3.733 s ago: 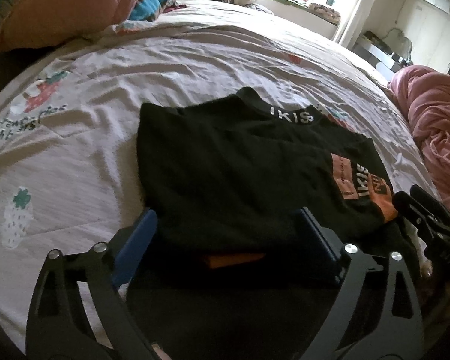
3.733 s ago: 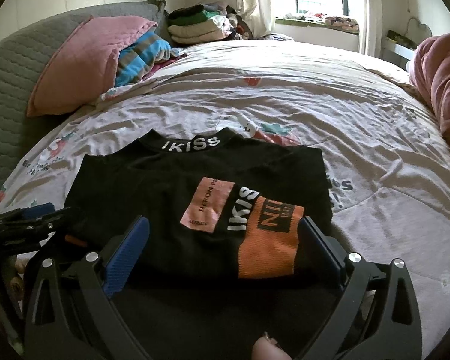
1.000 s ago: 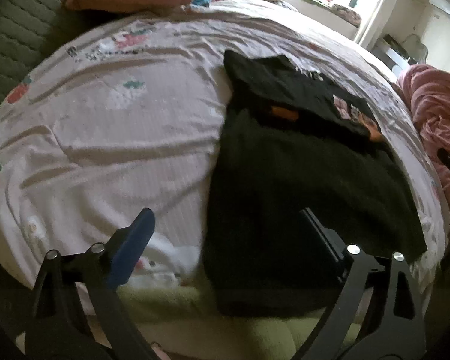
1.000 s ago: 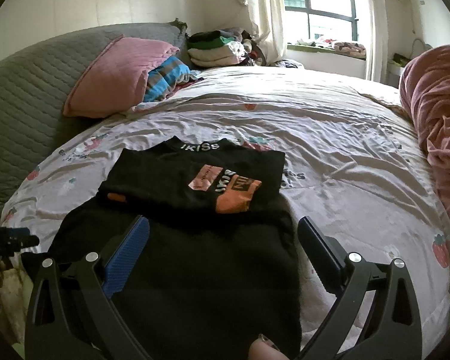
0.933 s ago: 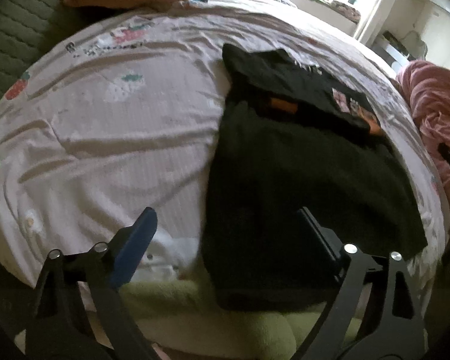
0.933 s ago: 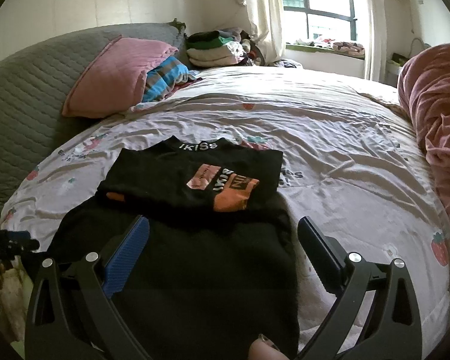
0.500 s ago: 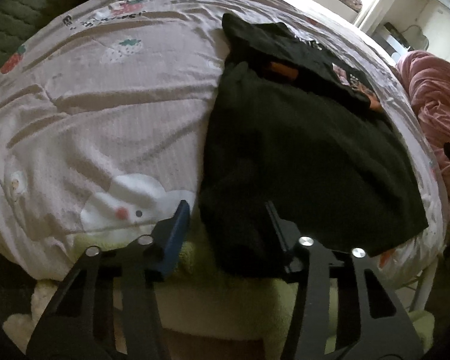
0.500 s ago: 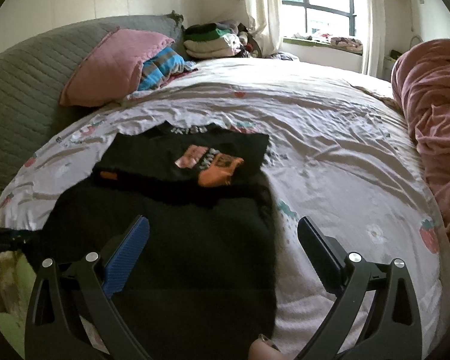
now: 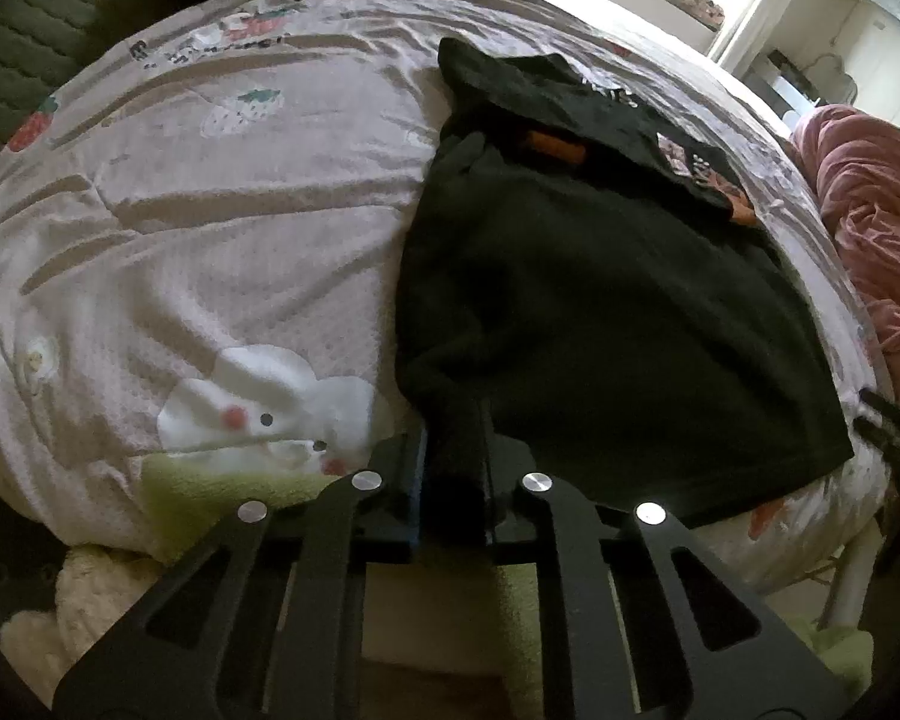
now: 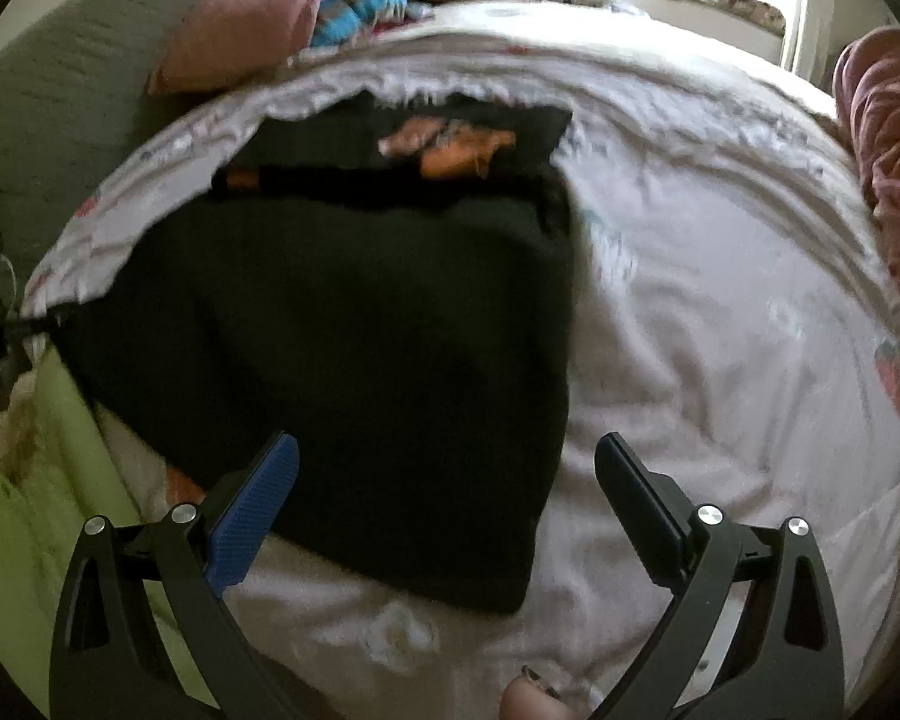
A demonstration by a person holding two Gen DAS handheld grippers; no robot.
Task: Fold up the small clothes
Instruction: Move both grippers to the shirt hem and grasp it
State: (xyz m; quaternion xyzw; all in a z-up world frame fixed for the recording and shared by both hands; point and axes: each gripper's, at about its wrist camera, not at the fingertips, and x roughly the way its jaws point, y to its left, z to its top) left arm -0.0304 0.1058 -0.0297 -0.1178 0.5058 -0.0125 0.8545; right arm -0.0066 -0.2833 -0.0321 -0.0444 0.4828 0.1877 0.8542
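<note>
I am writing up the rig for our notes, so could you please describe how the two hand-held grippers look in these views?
Both are matte black. The left hand-held gripper has slotted arms studded with round silver bolt heads; a blue pad edge shows on one finger. The right hand-held gripper has the same forked black arms and silver bolts, with one textured blue pad and one black pad. No cables or sleeves show.

L gripper (image 9: 453, 468) clamped; R gripper (image 10: 447, 498) jaws apart.

We see a black garment (image 9: 600, 312) with orange and pink patches on a pale pink bedspread (image 9: 222, 252) printed with strawberries and a white rabbit.
</note>
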